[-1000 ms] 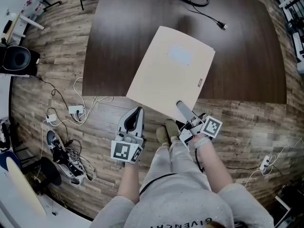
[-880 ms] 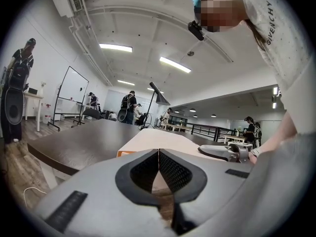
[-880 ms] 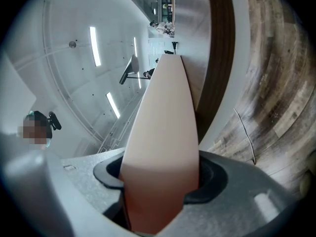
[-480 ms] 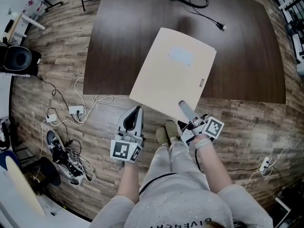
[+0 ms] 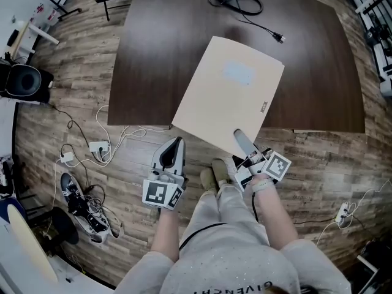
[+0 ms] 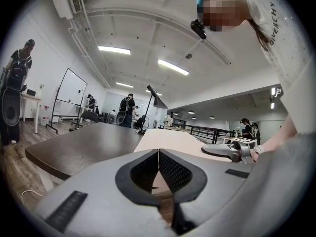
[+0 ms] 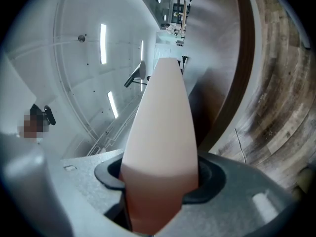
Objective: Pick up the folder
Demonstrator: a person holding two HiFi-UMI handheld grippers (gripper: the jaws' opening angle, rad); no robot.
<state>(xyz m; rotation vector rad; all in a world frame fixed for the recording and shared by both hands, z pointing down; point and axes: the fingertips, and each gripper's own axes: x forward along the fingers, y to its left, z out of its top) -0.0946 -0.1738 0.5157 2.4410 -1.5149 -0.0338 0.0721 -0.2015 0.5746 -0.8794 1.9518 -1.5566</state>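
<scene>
A large beige folder [image 5: 229, 97] lies tilted over the front of the dark wooden table [image 5: 159, 54], its near corner sticking out past the table edge. My right gripper [image 5: 240, 138] is shut on that near edge. Its jaws have just been closing with the folder between them. In the right gripper view the folder [image 7: 160, 132] fills the gap between the pads. My left gripper [image 5: 176, 143] hovers off the table's front edge, left of the folder, shut and empty. In the left gripper view its jaws meet in a thin line, with the folder [image 6: 168, 138] beyond.
A black power cable [image 5: 242, 5] lies at the table's far edge. White cables and a plug strip [image 5: 101, 146] trail on the wooden floor to the left, near shoes [image 5: 86, 216] and a black speaker [image 5: 24, 78]. People stand in the distance in the left gripper view.
The right gripper and the folder's near corner have shifted slightly to the right and risen a little. The left gripper has stayed where it was.
</scene>
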